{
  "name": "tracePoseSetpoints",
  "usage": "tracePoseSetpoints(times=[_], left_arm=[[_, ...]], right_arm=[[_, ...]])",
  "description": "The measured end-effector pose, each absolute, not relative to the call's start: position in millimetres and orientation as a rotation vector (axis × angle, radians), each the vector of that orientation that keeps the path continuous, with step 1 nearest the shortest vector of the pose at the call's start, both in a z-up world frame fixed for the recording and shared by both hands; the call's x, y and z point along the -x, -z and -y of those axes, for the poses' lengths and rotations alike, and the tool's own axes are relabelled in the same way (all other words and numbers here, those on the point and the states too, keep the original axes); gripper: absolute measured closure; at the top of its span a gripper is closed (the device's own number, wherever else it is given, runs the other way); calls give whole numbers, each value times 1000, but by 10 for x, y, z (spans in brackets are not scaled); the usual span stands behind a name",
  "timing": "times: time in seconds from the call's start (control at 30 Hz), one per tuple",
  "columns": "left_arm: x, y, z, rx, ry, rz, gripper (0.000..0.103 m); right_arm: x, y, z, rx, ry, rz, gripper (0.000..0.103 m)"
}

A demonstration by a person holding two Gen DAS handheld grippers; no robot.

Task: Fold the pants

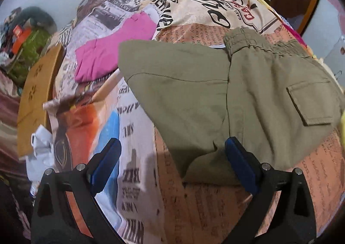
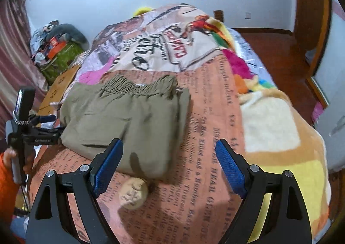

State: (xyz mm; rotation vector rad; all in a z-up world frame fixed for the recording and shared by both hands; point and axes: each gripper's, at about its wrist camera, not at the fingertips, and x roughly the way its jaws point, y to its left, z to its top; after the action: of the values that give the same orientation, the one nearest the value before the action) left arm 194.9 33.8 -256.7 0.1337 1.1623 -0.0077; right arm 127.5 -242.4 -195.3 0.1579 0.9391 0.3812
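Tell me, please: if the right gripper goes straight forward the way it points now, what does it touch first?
Most likely the printed bedcover, just past the near edge of the olive pants. The right gripper is open and holds nothing; depth is unclear, so the pants' edge could come first.

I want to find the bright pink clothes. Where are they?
In the left wrist view the pink garment lies on the printed bedspread, up and to the left, touching the olive pants at its lower right edge.
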Motion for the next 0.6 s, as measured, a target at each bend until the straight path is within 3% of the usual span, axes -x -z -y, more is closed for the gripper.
tracePoseSetpoints(times=[0.1, 0.43, 0.6], left_arm=[[-1918, 2545, -414, -147, -5, -1154, 0], [-1804, 2571, -815, 13, -42, -1175, 0], [-1694, 2685, -990, -111, -226, -1197, 0]], right_arm=[[-1407, 2135, 2328, -193, -425, -989, 18], [-1430, 2338, 2285, -185, -448, -1033, 20], [-1416, 2350, 2276, -179, -441, -1038, 20]])
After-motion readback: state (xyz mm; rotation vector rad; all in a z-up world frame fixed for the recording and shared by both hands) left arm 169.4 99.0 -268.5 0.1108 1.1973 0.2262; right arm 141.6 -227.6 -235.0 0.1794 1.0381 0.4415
